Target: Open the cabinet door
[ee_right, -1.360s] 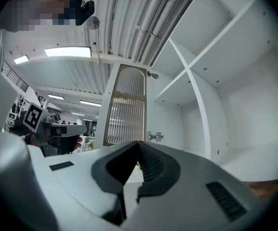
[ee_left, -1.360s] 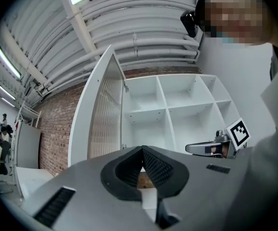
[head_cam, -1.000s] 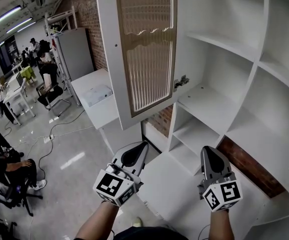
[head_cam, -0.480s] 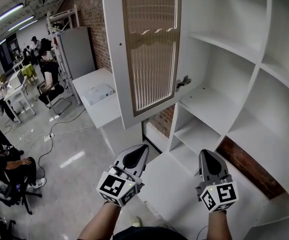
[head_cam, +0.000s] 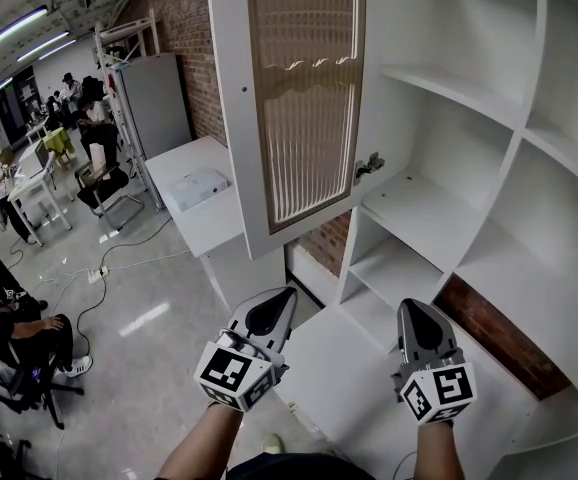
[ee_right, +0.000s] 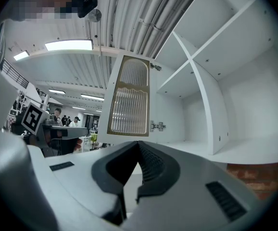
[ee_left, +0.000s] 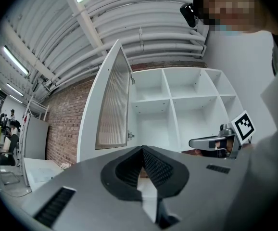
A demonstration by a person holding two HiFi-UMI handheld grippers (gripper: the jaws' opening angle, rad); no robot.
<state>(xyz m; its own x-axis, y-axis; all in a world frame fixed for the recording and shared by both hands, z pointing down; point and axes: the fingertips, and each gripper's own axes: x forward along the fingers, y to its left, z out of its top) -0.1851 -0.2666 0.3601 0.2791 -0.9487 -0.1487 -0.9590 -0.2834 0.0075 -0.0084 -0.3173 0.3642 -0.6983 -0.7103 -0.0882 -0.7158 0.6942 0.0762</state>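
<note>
Two claws, both mine, both clenched on nothing.

Head view: left gripper [head_cam: 287,294] and right gripper [head_cam: 410,305] held low, below the cabinet [head_cam: 489,118] and apart from it. The cabinet door [head_cam: 231,118] stands wide open at the cabinet's left edge, with its ribbed glass panel [head_cam: 304,88] facing me.

Left gripper view — jaws pressed together, the door open ahead at the cabinet's left.

Right gripper view — jaws together too; a hinge [ee_right: 158,126] shows where the door meets the cabinet.

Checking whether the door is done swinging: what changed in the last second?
Nothing clear: the cabinet door shows only slightly further right in the head view. It stays wide open, and the left gripper and right gripper stay low, shut, empty, touching nothing.
</note>
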